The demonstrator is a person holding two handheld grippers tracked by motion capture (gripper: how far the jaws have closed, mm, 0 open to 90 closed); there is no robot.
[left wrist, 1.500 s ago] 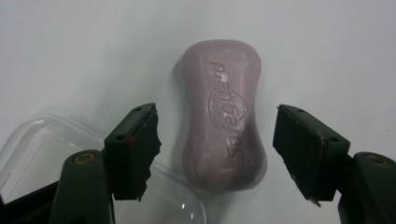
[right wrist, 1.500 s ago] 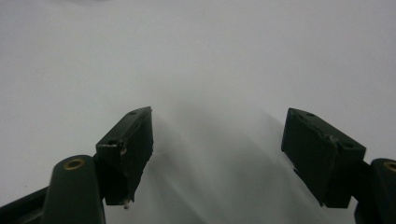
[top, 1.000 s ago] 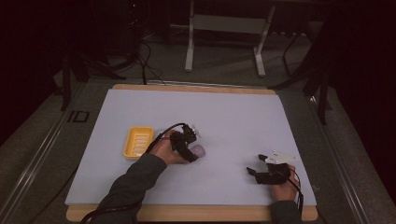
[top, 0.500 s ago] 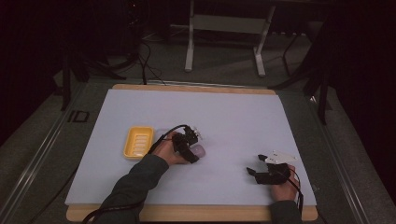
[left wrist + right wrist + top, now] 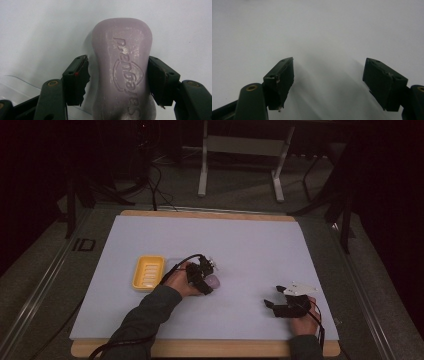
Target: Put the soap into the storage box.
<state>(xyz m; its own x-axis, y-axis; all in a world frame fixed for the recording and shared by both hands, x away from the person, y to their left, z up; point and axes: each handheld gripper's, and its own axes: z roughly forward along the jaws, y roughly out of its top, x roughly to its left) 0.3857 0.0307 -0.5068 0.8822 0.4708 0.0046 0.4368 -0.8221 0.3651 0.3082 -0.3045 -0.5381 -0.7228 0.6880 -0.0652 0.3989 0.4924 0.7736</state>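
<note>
Your left gripper [image 5: 117, 75] straddles the embossed lilac soap bar [image 5: 123, 70] near the desk's middle, jaws not fully clamped, right gripper [image 5: 328, 80] idle, wide apart, empty.

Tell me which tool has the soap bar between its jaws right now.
The left tool: its jaws flank the purple soap bar. The right tool has only bare white table between its open jaws.

In the left gripper view the near end of the lilac soap bar [image 5: 123, 70] runs off the bottom edge, cutting its embossed lettering short, and whether the left pad [image 5: 77, 77] touches the bar is unclear. A clear plastic sheet [image 5: 15, 87] leaves the frame at the lower left. In the high view the left gripper [image 5: 206, 276] covers most of the soap, and the yellow dish [image 5: 148, 272] ridges are too small to count.
</note>
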